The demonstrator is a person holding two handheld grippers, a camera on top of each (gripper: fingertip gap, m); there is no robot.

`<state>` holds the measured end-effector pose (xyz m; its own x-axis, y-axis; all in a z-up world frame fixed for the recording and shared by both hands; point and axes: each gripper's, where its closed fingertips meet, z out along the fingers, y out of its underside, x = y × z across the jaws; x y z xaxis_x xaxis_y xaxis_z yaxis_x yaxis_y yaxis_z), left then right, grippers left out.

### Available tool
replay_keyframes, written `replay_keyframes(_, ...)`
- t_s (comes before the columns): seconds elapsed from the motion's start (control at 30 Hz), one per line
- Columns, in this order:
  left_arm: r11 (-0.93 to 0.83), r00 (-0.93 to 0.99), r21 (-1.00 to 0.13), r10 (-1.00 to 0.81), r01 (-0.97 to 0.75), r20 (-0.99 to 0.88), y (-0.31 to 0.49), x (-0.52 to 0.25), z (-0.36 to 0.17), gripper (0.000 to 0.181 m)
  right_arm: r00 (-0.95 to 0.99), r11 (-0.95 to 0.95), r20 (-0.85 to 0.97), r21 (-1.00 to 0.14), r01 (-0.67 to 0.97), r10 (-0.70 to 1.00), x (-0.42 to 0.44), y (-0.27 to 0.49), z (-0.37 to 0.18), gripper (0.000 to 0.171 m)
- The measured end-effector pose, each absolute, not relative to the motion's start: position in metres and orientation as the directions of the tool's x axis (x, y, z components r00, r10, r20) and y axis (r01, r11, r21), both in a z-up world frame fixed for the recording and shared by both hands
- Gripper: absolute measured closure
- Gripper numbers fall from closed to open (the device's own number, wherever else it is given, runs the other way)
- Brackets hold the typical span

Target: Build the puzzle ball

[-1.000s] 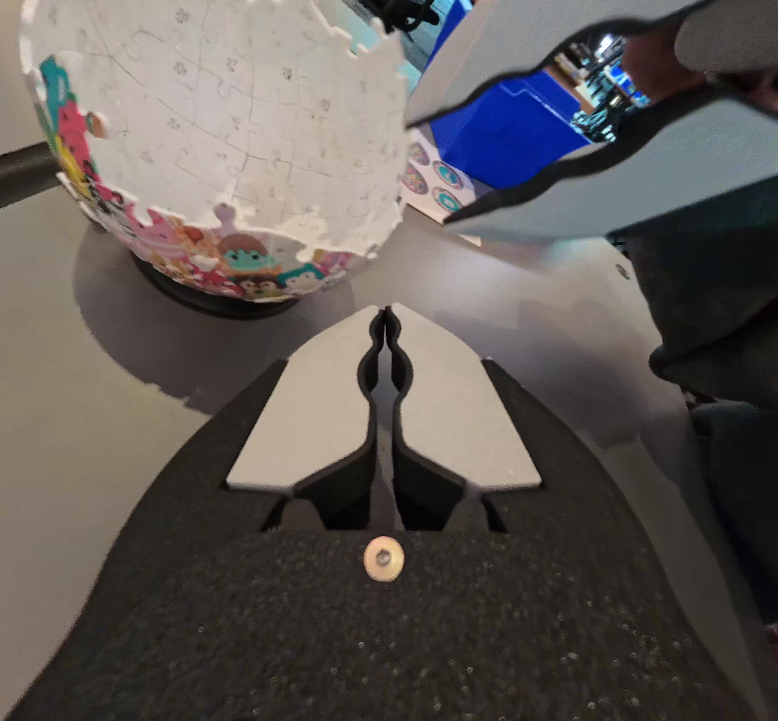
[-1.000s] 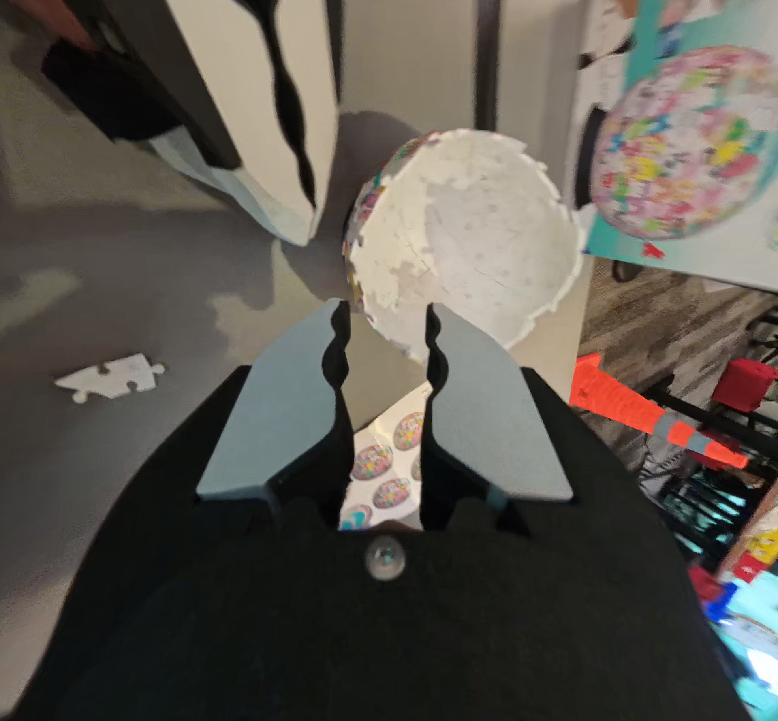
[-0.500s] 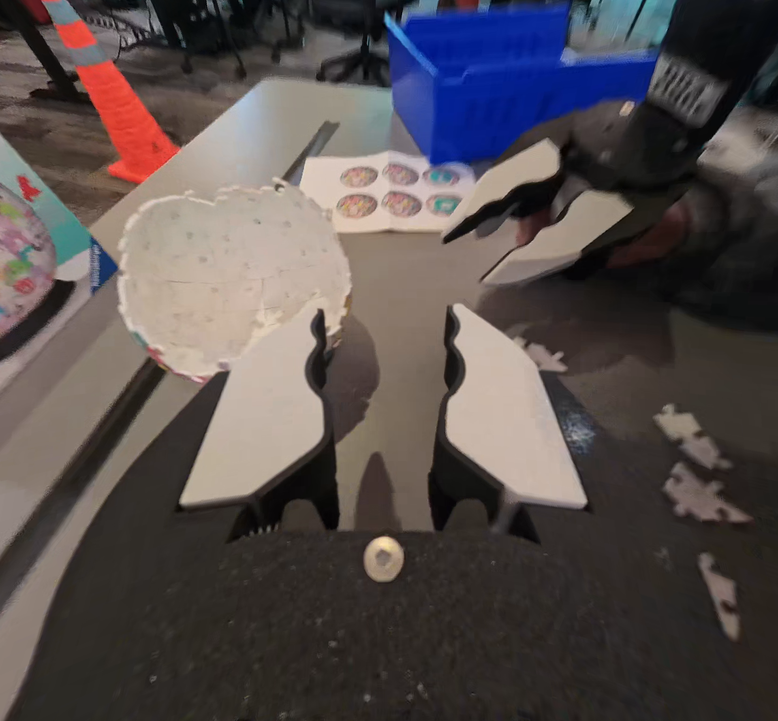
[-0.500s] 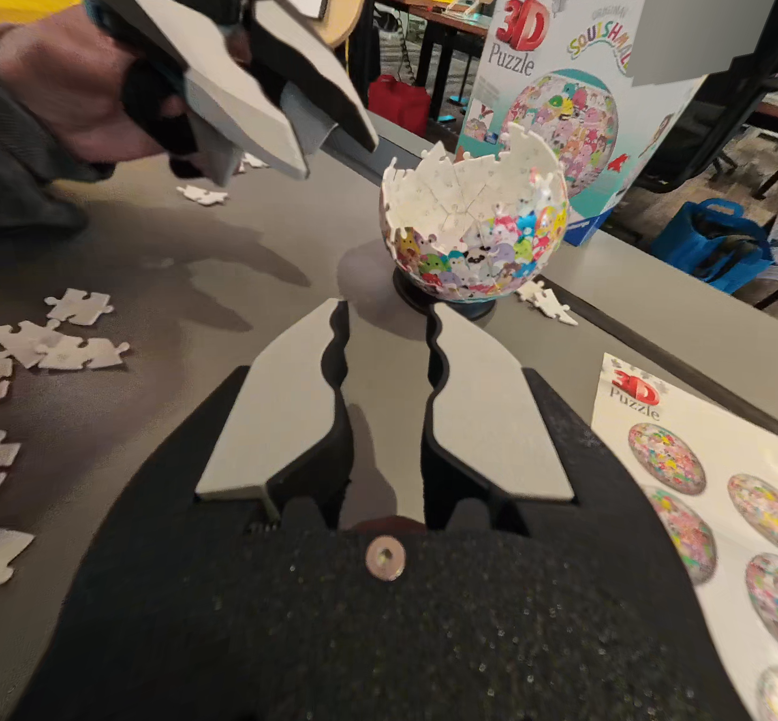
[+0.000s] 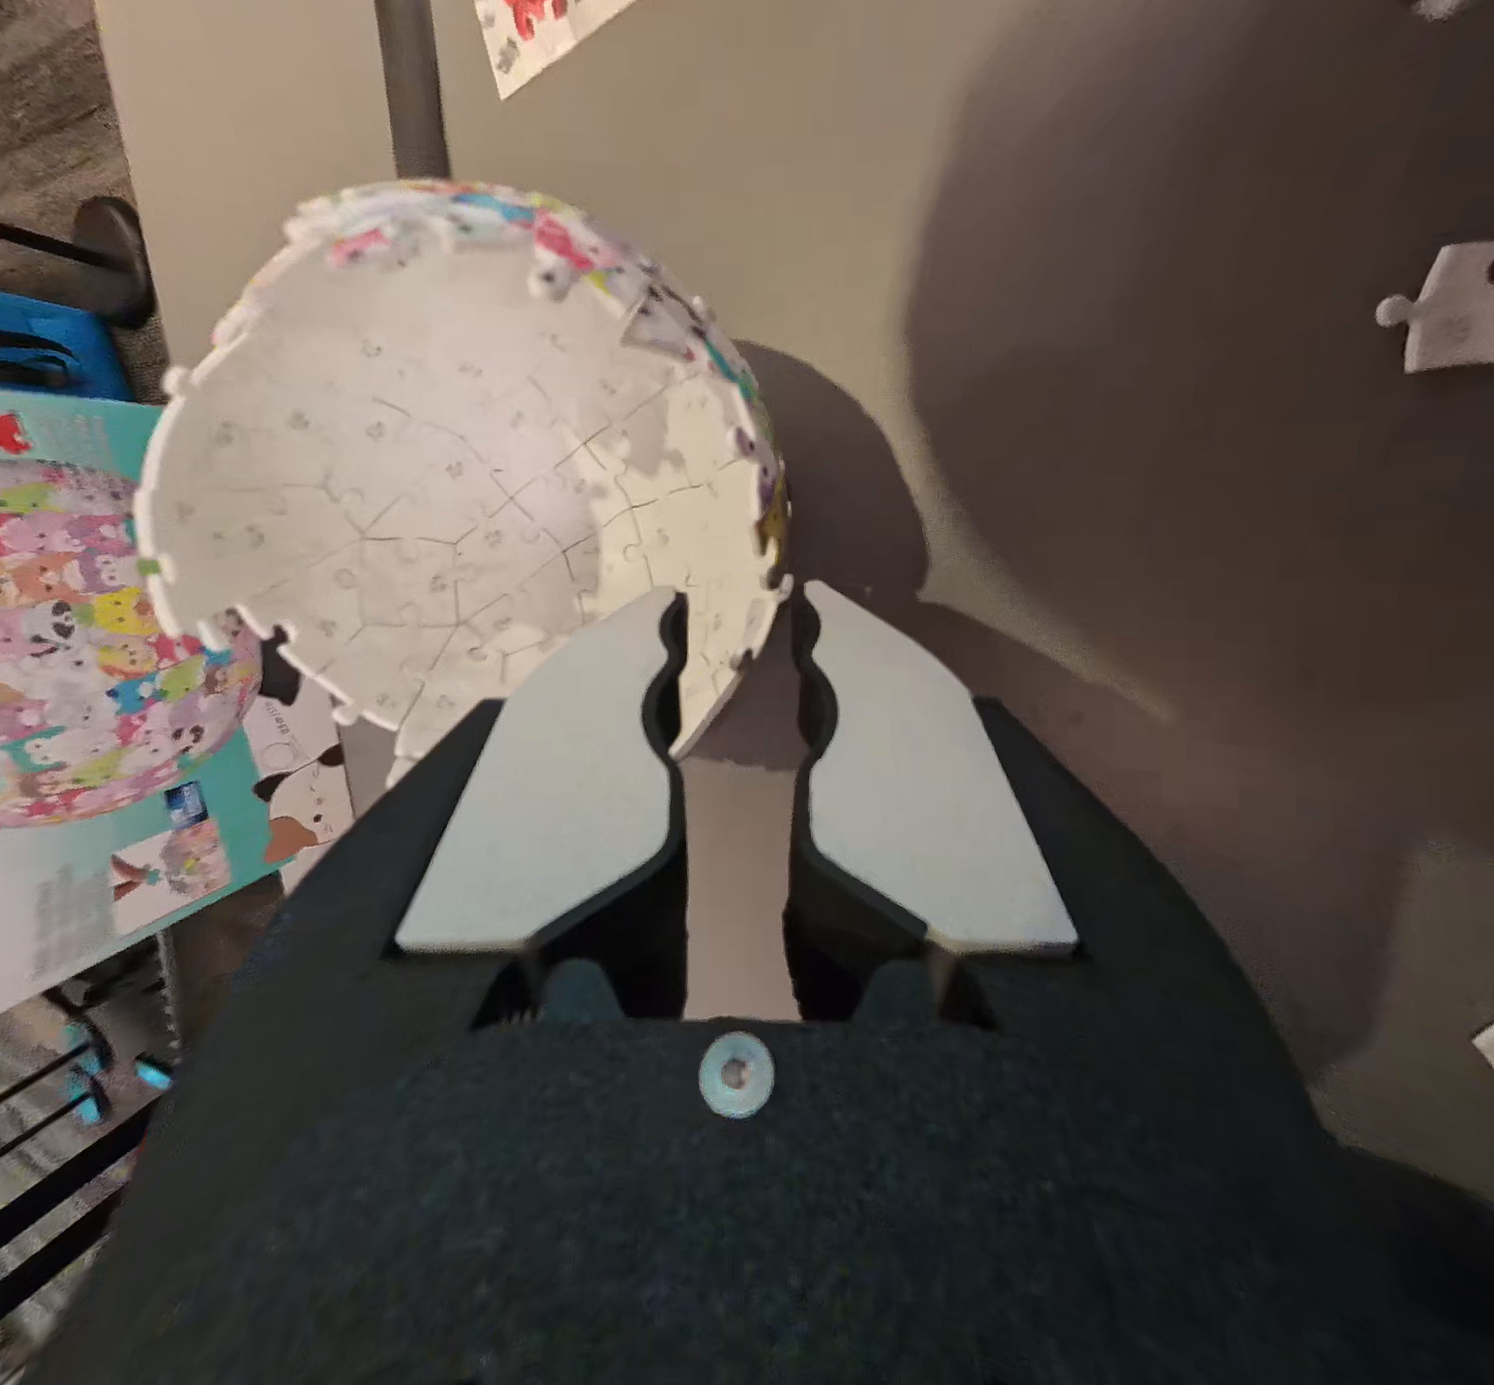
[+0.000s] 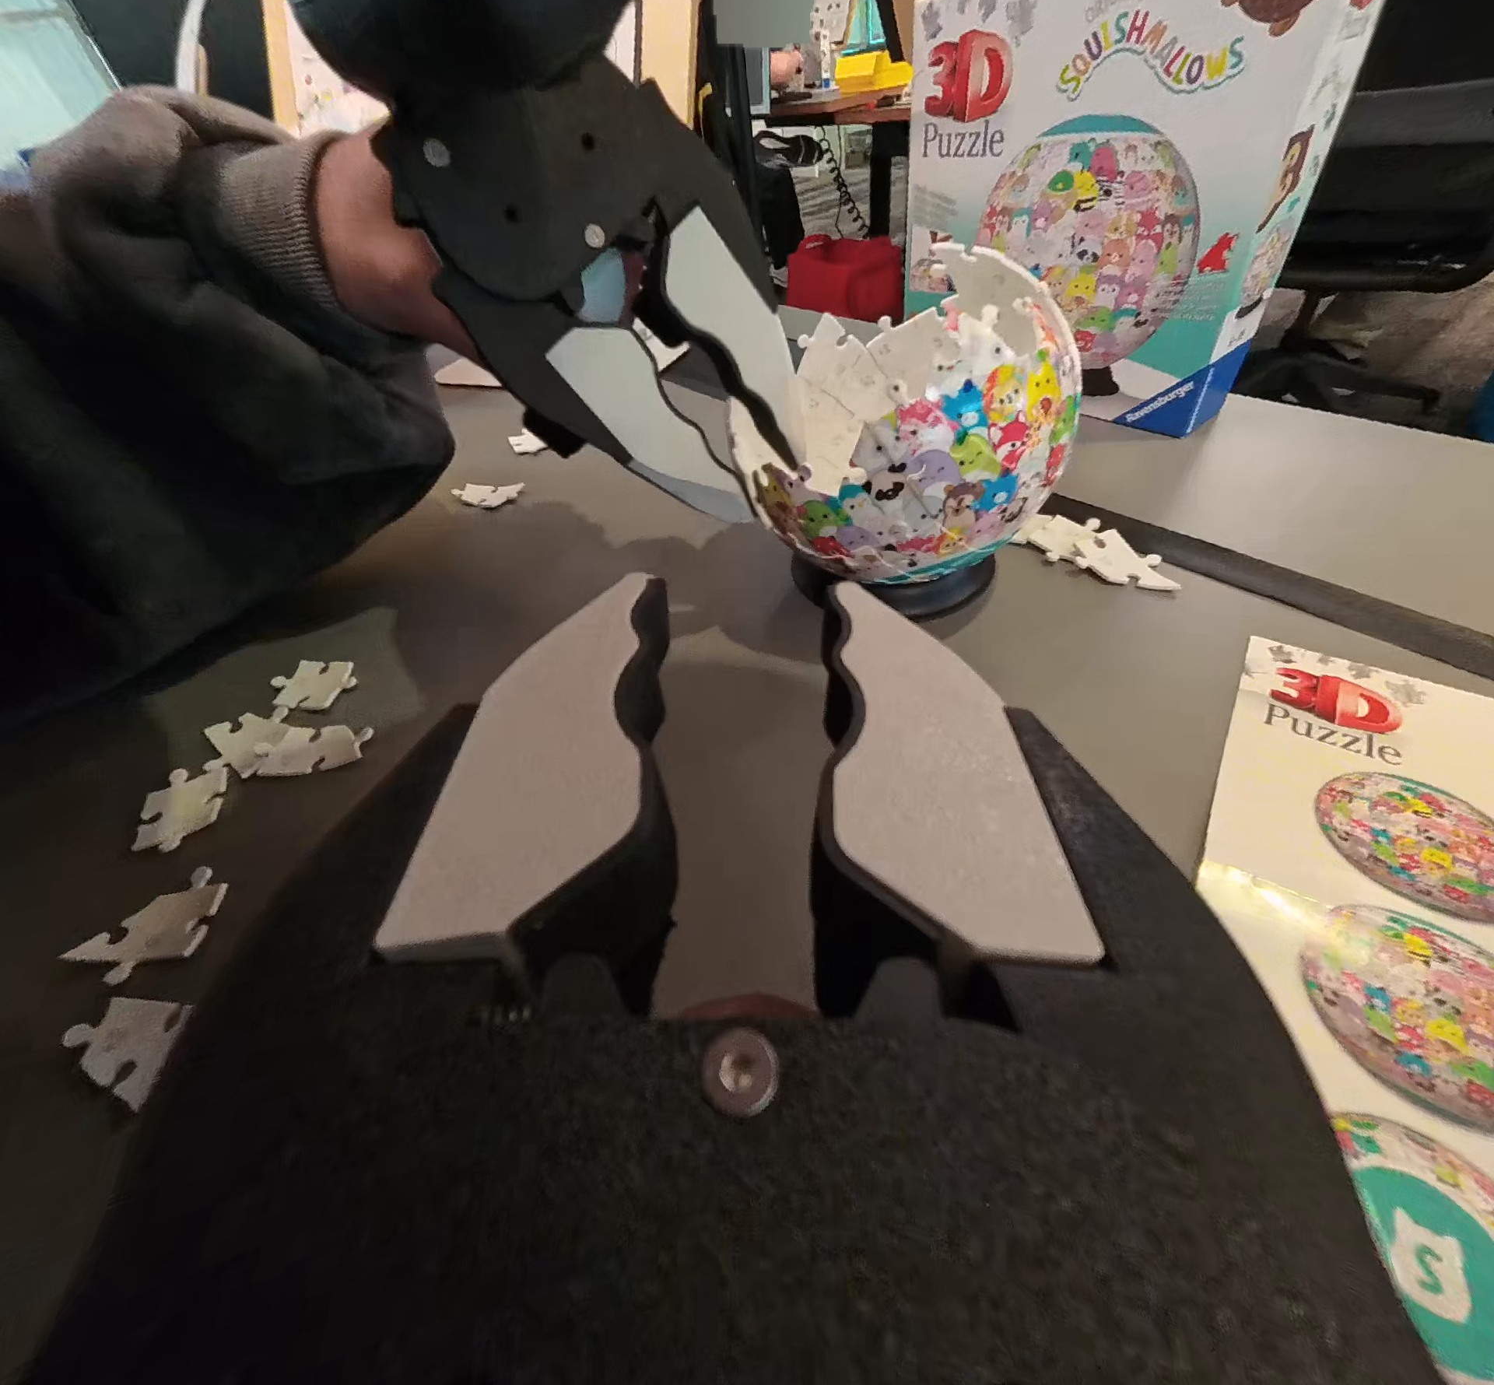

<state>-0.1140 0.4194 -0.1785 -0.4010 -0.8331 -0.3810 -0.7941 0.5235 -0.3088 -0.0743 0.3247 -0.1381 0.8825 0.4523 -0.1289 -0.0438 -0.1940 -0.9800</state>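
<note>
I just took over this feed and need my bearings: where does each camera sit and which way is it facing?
Left wrist view: rides the left gripper, jaws open, looking steeply down into the white-lined, half-built puzzle ball; its two grey fingers show.
Right wrist view: rides the right gripper, jaws open, low over the grey table, facing the ball and the puzzle box; its own fingers, a sleeved hand and the left gripper show.
Shared: ball, box, loose white puzzle pieces.
</note>
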Motion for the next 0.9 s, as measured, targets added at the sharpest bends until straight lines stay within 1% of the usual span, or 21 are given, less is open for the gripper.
replay_keyframes(0.1, 0.549, -0.449, -0.252, -0.817, -0.797, -0.361, 0.416, -0.115, -0.180, 0.165, 0.867, -0.189, -0.151, -0.980, -0.068, 0.475, -0.075, 0.322, -0.136, 0.136)
replay_keyframes(0.37, 0.583, -0.532, -0.158, -0.801, -0.797, -0.273, 0.411, -0.113, -0.185, 0.170, 0.810, -0.191, -0.224, -0.971, -0.141, 0.541, -0.079, 0.316, -0.131, 0.136)
replay_keyframes(0.47, 0.579, -0.537, -0.153, -0.808, -0.801, -0.242, 0.410, -0.114, -0.186, 0.175, 0.789, -0.190, -0.253, -0.966, -0.174, 0.560, -0.078, 0.315, -0.129, 0.136)
replay_keyframes(0.57, 0.581, -0.539, -0.150, -0.806, -0.800, -0.243, 0.409, -0.114, -0.187, 0.176, 0.788, -0.185, -0.265, -0.963, -0.194, 0.555, -0.075, 0.315, -0.127, 0.138)
replay_keyframes(0.63, 0.585, -0.544, -0.146, -0.803, -0.798, -0.242, 0.408, -0.115, -0.188, 0.177, 0.787, -0.188, -0.264, -0.964, -0.190, 0.557, -0.076, 0.315, -0.128, 0.141)
replay_keyframes(0.9, 0.602, -0.561, -0.129, -0.788, -0.788, -0.253, 0.407, -0.113, -0.189, 0.177, 0.791, -0.189, -0.225, -0.972, -0.140, 0.570, -0.083, 0.314, -0.130, 0.144)
